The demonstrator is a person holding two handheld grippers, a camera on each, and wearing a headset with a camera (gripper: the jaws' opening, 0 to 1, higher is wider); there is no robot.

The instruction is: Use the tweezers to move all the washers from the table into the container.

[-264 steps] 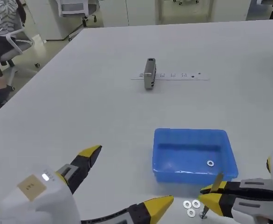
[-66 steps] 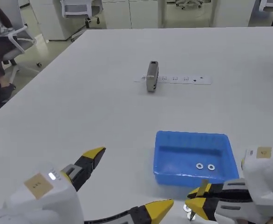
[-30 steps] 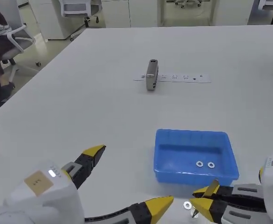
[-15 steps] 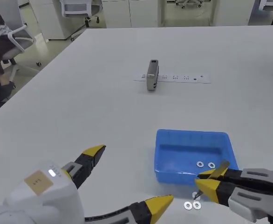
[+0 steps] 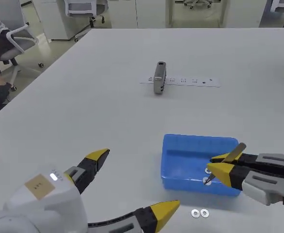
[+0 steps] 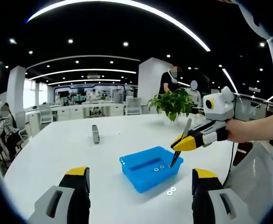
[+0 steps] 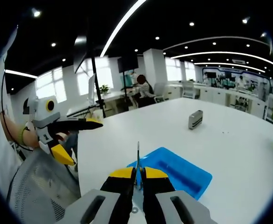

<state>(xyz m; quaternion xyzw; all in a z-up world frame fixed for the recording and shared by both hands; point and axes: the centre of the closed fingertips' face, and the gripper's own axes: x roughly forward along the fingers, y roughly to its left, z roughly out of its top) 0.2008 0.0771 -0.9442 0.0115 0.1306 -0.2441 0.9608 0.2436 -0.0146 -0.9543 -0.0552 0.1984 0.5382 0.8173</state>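
The blue container (image 5: 200,145) stands on the white table (image 5: 108,111); in the left gripper view two washers (image 6: 158,168) lie inside the container (image 6: 141,179). Two more washers (image 5: 199,213) lie on the table just in front of it. My right gripper (image 5: 218,165) is shut on the tweezers (image 5: 231,153), and their tip hangs over the container's front wall; whether it pinches a washer I cannot tell. My left gripper (image 5: 130,183) rests wide open at the near left, holding nothing. The right gripper view looks along the tweezers (image 7: 138,156) to the container (image 7: 183,175).
A small grey device (image 5: 159,77) stands on a printed paper strip (image 5: 190,81) at the middle of the table. Office chairs (image 5: 11,43) and a person stand off the far left edge. Bare table stretches left of the container.
The right gripper has risen with the tweezers from the loose washers on the table to the container's front wall. The container's washers went from one to two. The left gripper has stayed put.
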